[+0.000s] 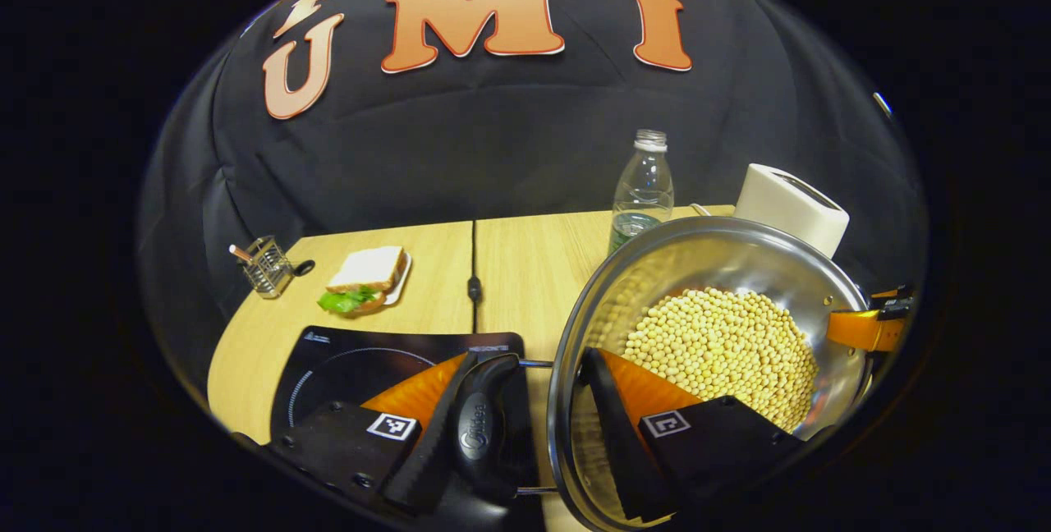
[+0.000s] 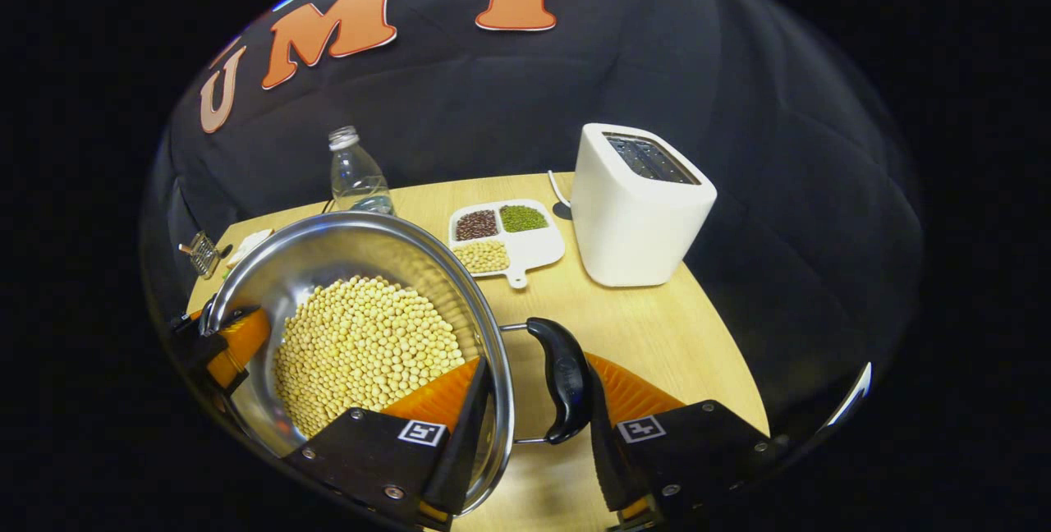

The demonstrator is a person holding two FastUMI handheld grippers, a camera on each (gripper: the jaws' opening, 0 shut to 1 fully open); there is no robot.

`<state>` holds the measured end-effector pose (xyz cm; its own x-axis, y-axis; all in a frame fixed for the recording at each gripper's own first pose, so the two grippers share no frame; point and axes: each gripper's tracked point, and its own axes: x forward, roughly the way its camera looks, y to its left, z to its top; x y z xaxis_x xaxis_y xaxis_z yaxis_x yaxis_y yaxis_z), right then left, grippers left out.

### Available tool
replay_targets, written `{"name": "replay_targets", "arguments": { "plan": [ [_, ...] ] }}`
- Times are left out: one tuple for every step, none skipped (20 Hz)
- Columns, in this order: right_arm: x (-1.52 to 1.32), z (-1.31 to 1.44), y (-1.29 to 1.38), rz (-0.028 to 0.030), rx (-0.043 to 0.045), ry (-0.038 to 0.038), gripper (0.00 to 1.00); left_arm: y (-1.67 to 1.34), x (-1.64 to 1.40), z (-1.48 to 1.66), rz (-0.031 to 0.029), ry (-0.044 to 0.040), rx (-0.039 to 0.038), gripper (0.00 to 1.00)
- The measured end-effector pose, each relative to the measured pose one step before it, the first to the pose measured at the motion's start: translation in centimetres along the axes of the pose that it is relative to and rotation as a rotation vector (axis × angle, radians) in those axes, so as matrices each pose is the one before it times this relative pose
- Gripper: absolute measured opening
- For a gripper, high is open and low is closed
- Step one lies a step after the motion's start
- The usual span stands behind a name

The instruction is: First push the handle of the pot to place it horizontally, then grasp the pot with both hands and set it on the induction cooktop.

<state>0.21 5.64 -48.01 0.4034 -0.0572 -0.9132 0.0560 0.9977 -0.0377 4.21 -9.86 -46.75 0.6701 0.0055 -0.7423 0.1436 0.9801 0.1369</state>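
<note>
Both tools straddle the pot [image 1: 722,335] of beans: the left tool [image 1: 546,401] clamps its handle [image 1: 484,425] and rim, the right tool [image 2: 534,417] likewise. The induction cooktop [image 1: 353,360] lies at nine o'clock; I'd carry the pot level, both tools moving together

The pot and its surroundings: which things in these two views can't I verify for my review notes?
- Pot underside: left gripper view, hidden by its own wall; lifted or resting, unclear.
- Induction cooktop: near part covered by the left gripper and the pot's handle.
- Metal rack: right gripper view, too small to identify contents.
- Right gripper: pad contact on the rim and handle unclear.
</note>
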Motion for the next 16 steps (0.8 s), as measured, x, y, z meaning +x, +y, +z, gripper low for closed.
{"name": "replay_targets", "arguments": {
  "plan": [
    [-0.371,0.24,0.827,0.01032,-0.01003,-0.0065,0.61,1.127,-0.493,0.092,0.00911,-0.00556,-0.00603,0.85],
    [-0.35,0.317,1.025,0.00925,-0.00995,-0.00606,0.61,1.079,-0.487,0.107,0.00939,-0.00054,-0.01098,0.85],
    [-0.207,0.224,0.921,0.01054,-0.01349,-0.00568,0.61,0.984,-0.466,0.016,0.00922,-0.00151,-0.00663,0.84],
    [-0.276,0.211,1.015,0.01093,-0.01272,-0.00526,0.61,1.059,-0.387,0.077,0.01043,-0.00243,-0.00811,0.84],
    [-0.393,0.254,0.975,0.01085,-0.00891,-0.00737,0.61,1.025,-0.345,0.275,0.00832,-0.00372,0.00043,0.84],
    [-0.221,0.292,0.902,0.01037,-0.00233,-0.001,0.61,1.055,-0.346,0.106,0.00995,-0.00329,0.00356,0.84],
    [-0.223,0.026,0.807,0.0099,-0.00239,0.00014,0.61,0.887,-0.321,0.075,0.01081,-0.00343,-0.00106,0.84],
    [-0.074,0.003,0.842,0.01001,-0.00281,-0.00275,0.61,0.891,-0.339,0.089,0.00956,-0.0042,0.00068,0.84],
    [-0.075,-0.024,0.639,0.00839,-0.00318,0.00057,0.61,0.642,-0.152,0.154,0.00837,-0.00201,0.00106,0.84],
    [-0.172,0.086,0.753,0.00729,-0.00367,0.00034,0.56,0.681,-0.361,0.039,0.00667,0.00013,0.00254,0.84],
    [-0.196,0.13,0.739,0.00695,-0.00552,-0.00076,0.56,0.854,-0.302,-0.069,0.00729,-0.0001,0.00025,0.84],
    [-0.147,0.204,0.769,0.00754,-0.00671,-0.00341,0.61,0.779,-0.364,0.142,0.00719,-0.00377,-0.00099,0.84],
    [-0.221,0.085,0.609,0.00689,-0.00577,-0.00331,0.61,0.693,-0.302,0.136,0.0072,-0.00369,-0.00075,0.84],
    [-0.136,0.225,0.619,0.00609,-0.00406,-0.00519,0.61,0.675,-0.364,0.123,0.00676,-0.00353,-0.00046,0.84],
    [-0.103,0.165,0.539,0.00474,-0.00372,-0.00222,0.61,0.62,-0.24,0.038,0.00617,-0.00099,-0.00021,0.84],
    [-0.152,0.18,0.662,0.00503,-0.00464,-0.00036,0.61,0.71,-0.188,0.037,0.00571,-0.00248,0.00001,0.84]
  ]
}}
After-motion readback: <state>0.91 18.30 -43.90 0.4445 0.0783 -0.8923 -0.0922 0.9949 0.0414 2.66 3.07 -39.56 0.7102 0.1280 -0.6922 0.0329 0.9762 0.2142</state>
